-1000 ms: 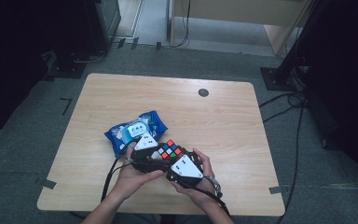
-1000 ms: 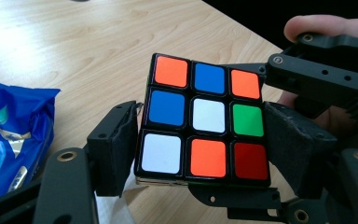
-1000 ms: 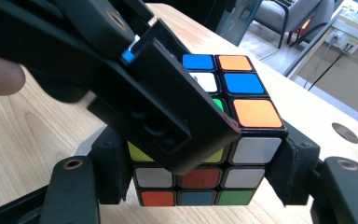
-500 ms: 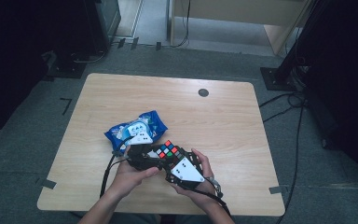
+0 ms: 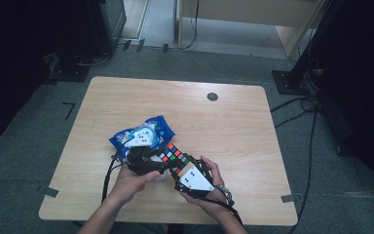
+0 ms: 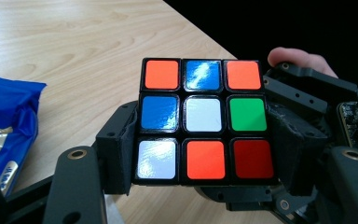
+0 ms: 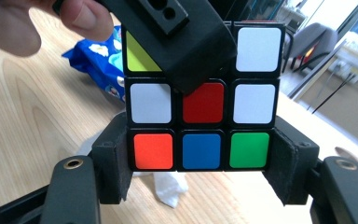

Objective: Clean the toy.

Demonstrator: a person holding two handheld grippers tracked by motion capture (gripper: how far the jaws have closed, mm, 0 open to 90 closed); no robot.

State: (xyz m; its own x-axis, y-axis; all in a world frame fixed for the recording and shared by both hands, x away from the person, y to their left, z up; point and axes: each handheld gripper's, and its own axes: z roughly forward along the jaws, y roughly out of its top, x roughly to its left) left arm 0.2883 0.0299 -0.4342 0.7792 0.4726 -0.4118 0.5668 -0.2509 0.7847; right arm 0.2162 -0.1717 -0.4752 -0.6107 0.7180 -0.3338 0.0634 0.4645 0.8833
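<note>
Cube [image 5: 173, 157] sits clamped between both tongs; right gripper view reveals crumpled tissue [image 7: 168, 186].

Wooden table [image 5: 233, 122] on grey carpet [image 5: 24, 161]

A light wooden table [image 5: 233, 126] is seen on grey carpet; a blue packet [image 5: 143, 134] and crumpled white tissue [image 7: 168, 189] lie on it, with a dark round disc [image 5: 213, 96] near the far edge
</note>
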